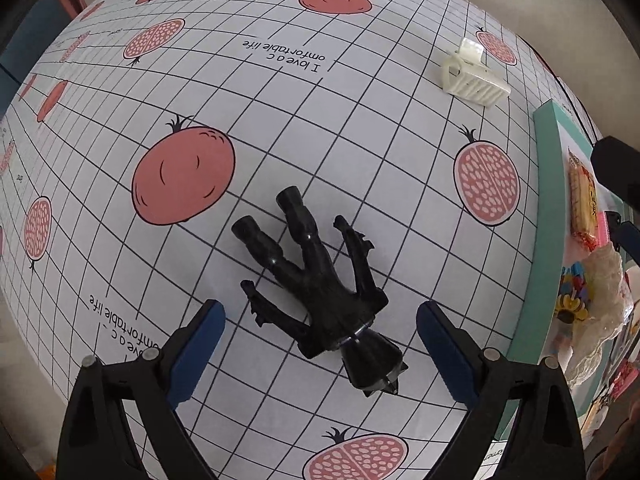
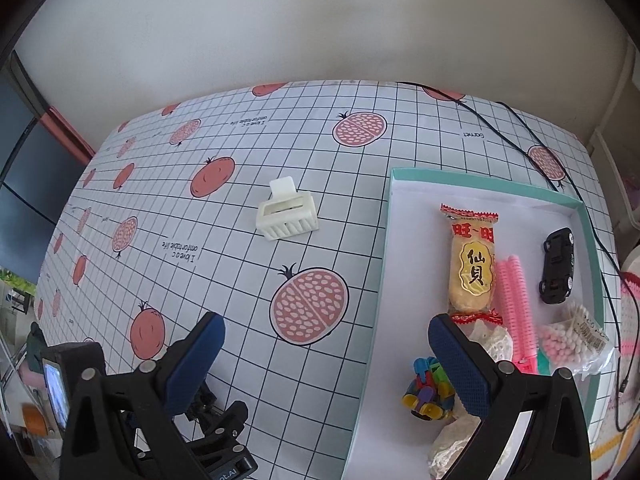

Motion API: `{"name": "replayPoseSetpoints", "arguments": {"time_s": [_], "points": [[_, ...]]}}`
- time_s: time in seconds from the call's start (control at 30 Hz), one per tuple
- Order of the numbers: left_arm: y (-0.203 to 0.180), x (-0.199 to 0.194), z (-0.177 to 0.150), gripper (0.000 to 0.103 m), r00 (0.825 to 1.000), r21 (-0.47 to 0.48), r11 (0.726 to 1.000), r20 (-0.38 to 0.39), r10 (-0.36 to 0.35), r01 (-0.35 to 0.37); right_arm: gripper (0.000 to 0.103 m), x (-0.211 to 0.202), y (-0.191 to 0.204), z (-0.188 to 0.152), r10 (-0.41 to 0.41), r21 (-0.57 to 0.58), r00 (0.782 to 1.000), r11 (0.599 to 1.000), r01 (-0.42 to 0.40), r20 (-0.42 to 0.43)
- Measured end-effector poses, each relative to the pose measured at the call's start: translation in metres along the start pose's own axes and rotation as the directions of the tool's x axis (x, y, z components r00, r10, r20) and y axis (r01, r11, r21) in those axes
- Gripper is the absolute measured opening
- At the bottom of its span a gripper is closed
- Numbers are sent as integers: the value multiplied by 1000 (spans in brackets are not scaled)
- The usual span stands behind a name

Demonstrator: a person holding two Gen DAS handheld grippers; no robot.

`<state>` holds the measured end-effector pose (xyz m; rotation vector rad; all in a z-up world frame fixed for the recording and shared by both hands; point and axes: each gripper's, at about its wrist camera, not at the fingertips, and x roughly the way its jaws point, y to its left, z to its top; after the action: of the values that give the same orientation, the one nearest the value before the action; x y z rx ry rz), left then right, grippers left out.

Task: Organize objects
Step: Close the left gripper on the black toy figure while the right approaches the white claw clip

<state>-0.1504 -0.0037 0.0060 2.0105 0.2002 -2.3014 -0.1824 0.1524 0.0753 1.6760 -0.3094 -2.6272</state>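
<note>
Currently, your left gripper (image 1: 320, 344) hangs over the black figure (image 1: 316, 284), which lies flat on the worktop (image 1: 360, 152), fingers spread wide to either side of it and not touching. This reads as the pick-up step. Lower, then close across the torso. The white clip (image 2: 287, 213) waits farther off. Your right gripper (image 2: 326, 364) is also spread, empty, at the tray (image 2: 378, 300) edge.

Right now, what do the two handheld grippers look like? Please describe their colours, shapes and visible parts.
The left gripper and the right gripper look alike. Each has two black plastic arms, wide at the base and narrowing forward, with round silver bolt heads at the joints. Each finger ends in a flat, rounded dark blue pad with a fine dotted texture. No sleeve or hand is visible.
</note>
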Motion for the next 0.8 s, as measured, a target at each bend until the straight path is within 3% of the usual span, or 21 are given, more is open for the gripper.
{"name": "replayPoseSetpoints", "arguments": {"time_s": [0.1, 0.27, 0.6, 0.8], "points": [[-4, -3, -1, 77, 998, 36, 998, 27, 51, -52, 103, 0, 1, 0, 2, 1, 1000, 1000, -2, -1], [-3, -6, 0, 67, 997, 54, 997, 52, 55, -58, 103, 1, 2, 0, 7, -6, 1000, 1000, -7, -1], [3, -7, 9, 67, 996, 62, 997, 87, 33, -39, 103, 6, 8, 3, 31, -23, 999, 999, -30, 33], [6, -14, 29, 67, 985, 74, 996, 167, 31, -44, 103, 11, 20, 9, 58, -43, 995, 998, -54, 85]]}}
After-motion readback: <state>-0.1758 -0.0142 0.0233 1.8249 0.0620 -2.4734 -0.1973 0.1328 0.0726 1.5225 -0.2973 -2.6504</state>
